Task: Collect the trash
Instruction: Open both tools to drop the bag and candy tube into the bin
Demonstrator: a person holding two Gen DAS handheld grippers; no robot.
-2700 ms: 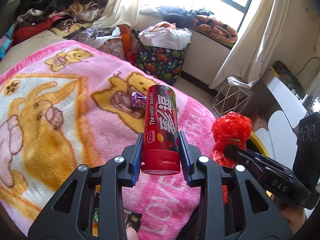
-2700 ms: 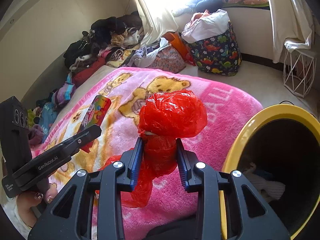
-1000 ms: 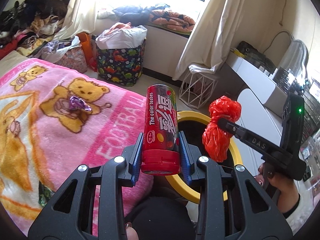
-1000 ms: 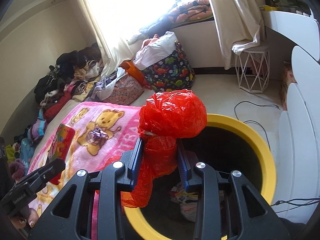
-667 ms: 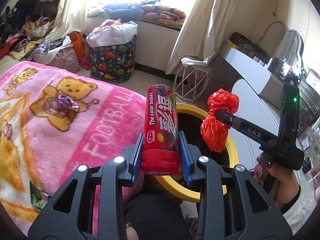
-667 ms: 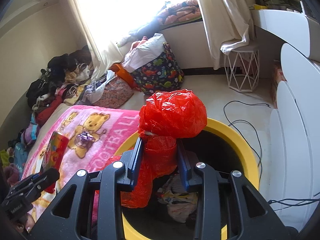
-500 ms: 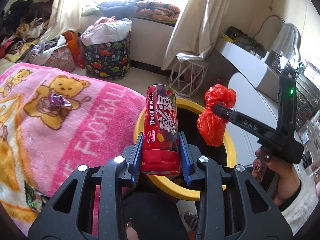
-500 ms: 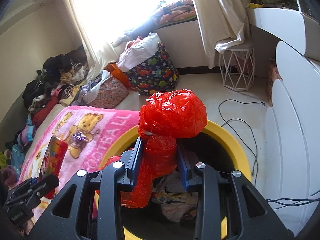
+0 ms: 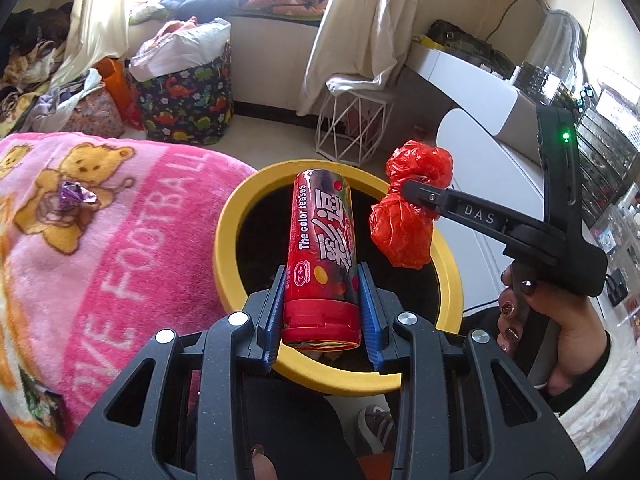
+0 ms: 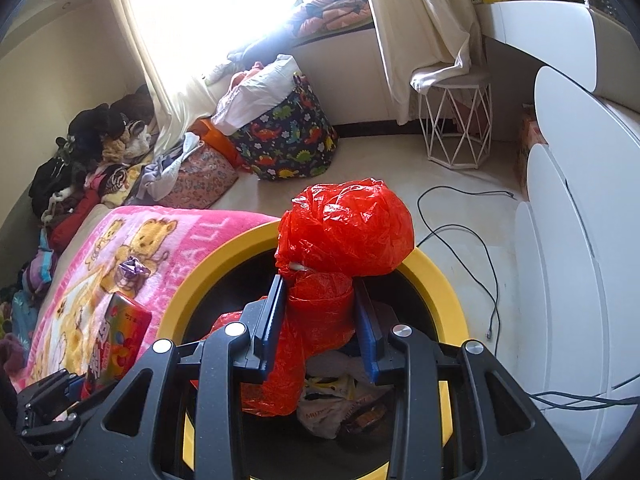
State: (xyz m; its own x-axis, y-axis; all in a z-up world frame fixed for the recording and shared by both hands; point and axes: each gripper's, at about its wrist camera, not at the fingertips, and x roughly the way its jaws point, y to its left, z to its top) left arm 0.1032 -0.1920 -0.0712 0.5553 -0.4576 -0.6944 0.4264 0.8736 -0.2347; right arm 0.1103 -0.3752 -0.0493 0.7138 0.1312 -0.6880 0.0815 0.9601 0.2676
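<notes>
candy tube (image 9: 322,258), red bag (image 10: 340,248) moved over bin (image 9: 228,240)

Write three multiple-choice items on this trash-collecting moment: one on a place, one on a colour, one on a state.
1. Where does the purple wrapper lie?
A. on the pink blanket
B. in the bin
C. on the white stool

2. What colour is the bin's rim?
A. blue
B. yellow
C. green

3. What is the left gripper doing?
A. hanging open and empty
B. clamping the red candy tube
C. clamping a sock

Key: 1 A, the wrapper sits on the blanket's bear print; 2 B, a yellow ring circles the dark opening; 3 B, both pads press the tube's sides.
</notes>
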